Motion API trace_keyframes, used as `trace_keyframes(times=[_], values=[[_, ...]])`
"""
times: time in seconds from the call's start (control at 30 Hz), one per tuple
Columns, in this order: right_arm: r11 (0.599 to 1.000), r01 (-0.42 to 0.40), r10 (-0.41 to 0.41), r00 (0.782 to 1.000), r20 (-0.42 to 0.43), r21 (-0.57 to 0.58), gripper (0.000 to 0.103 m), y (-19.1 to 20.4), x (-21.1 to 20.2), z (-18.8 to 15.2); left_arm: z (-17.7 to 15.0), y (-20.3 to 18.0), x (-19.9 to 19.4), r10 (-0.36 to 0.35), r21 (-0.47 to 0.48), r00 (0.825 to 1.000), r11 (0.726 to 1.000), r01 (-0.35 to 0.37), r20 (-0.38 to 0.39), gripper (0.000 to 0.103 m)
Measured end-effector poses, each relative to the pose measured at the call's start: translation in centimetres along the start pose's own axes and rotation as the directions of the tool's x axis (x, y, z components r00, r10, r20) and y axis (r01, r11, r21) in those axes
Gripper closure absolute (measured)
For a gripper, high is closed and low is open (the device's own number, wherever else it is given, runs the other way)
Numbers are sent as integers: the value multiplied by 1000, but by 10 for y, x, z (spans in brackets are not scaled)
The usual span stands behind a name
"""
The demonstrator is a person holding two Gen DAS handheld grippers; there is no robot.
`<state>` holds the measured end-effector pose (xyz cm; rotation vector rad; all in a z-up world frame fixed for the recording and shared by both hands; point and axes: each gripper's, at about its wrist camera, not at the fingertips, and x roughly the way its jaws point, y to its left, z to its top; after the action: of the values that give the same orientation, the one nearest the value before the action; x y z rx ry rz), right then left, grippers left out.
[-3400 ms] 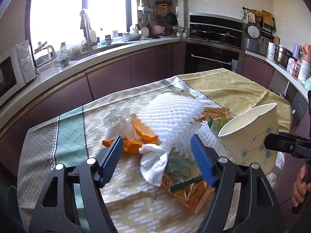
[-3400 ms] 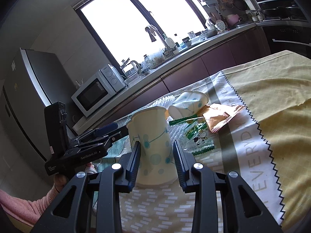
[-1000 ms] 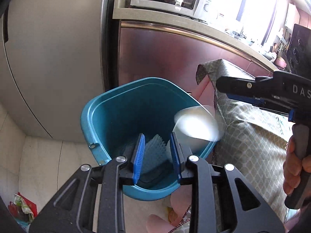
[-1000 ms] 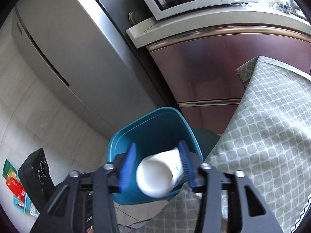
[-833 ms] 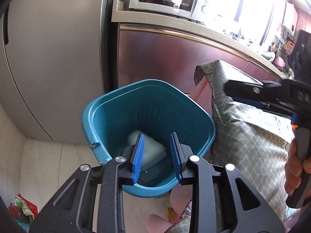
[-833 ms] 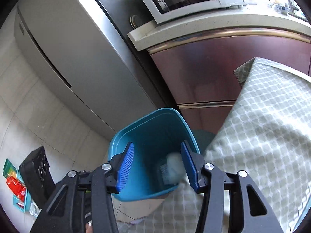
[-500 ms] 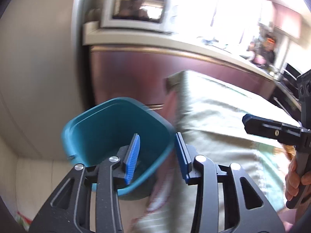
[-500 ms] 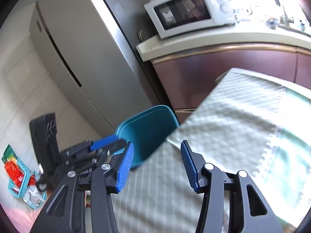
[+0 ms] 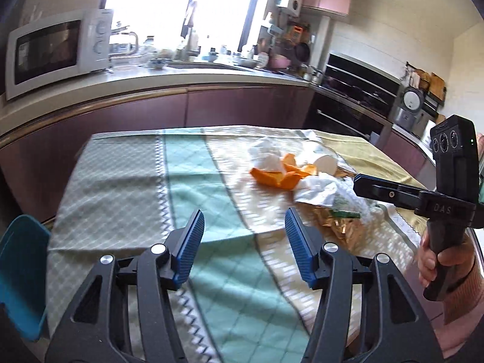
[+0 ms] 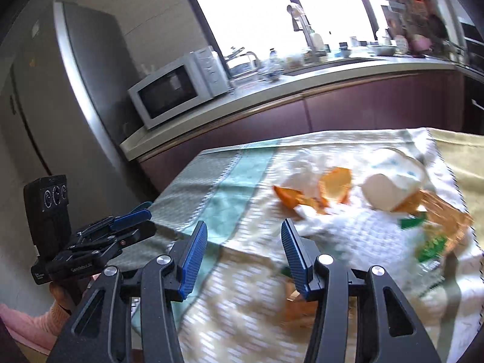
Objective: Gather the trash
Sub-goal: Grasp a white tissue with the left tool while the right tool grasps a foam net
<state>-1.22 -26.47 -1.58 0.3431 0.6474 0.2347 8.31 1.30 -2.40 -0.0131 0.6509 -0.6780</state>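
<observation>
Trash lies on the cloth-covered table [image 9: 127, 187]: orange peel [image 9: 276, 177], crumpled white tissue [image 9: 316, 190], a paper cup on its side [image 9: 320, 158] and gold and green snack wrappers [image 9: 341, 222]. My left gripper [image 9: 243, 242] is open and empty above the table's near edge, short of the pile. My right gripper [image 10: 243, 258] is open and empty, over the table just left of the tissue [image 10: 314, 214], peel [image 10: 329, 187], cup [image 10: 390, 186] and wrappers [image 10: 435, 236]. The blue bin [image 9: 21, 269] shows at the left edge, below the table.
A kitchen counter with a microwave [image 9: 57, 51], sink and clutter runs behind the table. A fridge [image 10: 60, 90] stands to the left. An oven [image 9: 357, 90] is at the back right. The right gripper's handle and hand [image 9: 438, 211] are at the right.
Both grippers swung away from the blue bin, up and right, back over the table. The right one dropped its paper cup into the bin; both jaws have opened wider and are empty.
</observation>
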Motion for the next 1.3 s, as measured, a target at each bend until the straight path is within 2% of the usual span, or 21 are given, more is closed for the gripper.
trace_keyframes(times=[0.13,0.27,0.43,0.6,0.73,0.87,0.97,1.0,1.07,1.1,1.13,1.23,1.3], values=[[993,97,-98,995,21,65,54,-34,-14,-6,6,-42,31,-68,48,997,996,70,-41,44],[980,170,-176,984,43,101,54,-66,-33,-11,12,-65,61,-92,67,993,993,97,-75,44],[966,209,-216,976,31,153,54,-99,-34,-18,9,-88,80,-117,95,987,987,128,-113,44],[957,196,-205,978,20,214,54,-118,-30,-23,4,-88,93,-114,87,981,988,129,-160,44],[976,156,-164,985,46,155,53,-99,-34,-24,8,-83,99,-91,80,984,991,104,-152,44],[993,108,-110,992,53,45,54,-66,-29,-22,15,-83,113,-56,94,986,993,72,-160,46],[995,102,-102,994,25,-8,55,-52,-15,-20,17,-81,129,-53,83,979,994,70,-196,56],[993,115,-114,993,16,-15,55,-51,-9,-19,17,-79,135,-62,68,975,995,78,-213,67],[992,126,-126,992,-9,-7,55,-54,1,-19,18,-74,144,-75,39,967,995,87,-242,79],[991,137,-137,990,-23,-4,55,-56,5,-19,17,-71,148,-79,24,964,996,88,-253,91],[989,148,-148,988,-34,-2,55,-59,9,-19,17,-68,151,-81,9,962,996,87,-259,98],[984,180,-180,982,-51,-3,56,-62,17,-20,17,-60,150,-90,-18,964,996,88,-250,101],[979,201,-202,978,-59,-19,63,-63,20,-21,18,-58,145,-89,-19,969,996,86,-231,101]])
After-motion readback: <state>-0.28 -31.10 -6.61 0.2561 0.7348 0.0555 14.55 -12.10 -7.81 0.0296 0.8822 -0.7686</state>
